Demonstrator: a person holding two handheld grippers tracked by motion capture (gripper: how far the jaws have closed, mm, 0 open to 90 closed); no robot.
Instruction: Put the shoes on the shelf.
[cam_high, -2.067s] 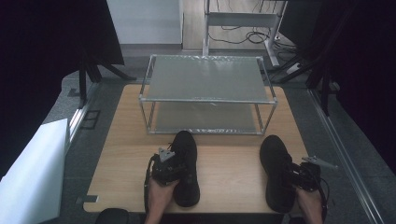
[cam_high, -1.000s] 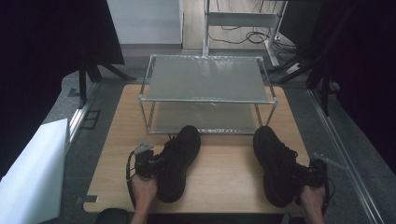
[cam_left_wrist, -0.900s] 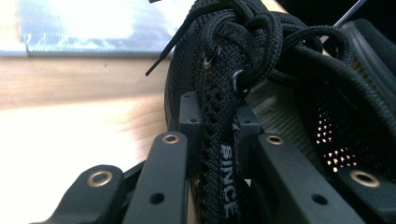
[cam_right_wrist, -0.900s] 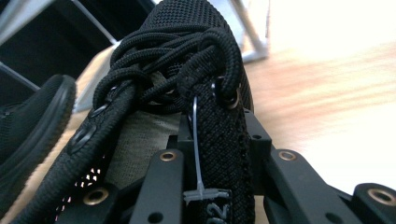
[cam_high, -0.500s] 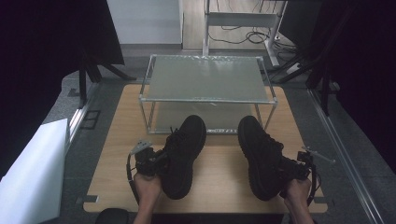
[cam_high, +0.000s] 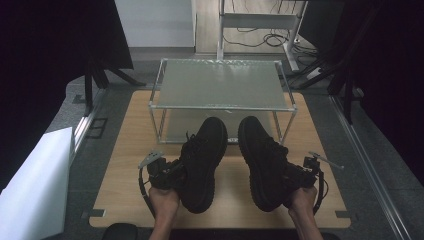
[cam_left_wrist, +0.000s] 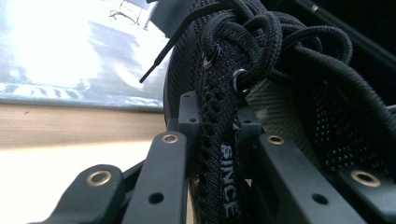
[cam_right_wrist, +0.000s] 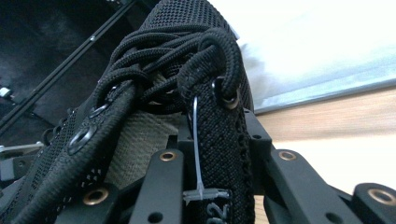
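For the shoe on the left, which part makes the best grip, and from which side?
The eyelet edge of the collar, from the outer side. The left gripper is clamped there on the left black shoe, one jaw inside the opening, one outside. That edge is thin and stiff; the toe is too broad for the jaws.
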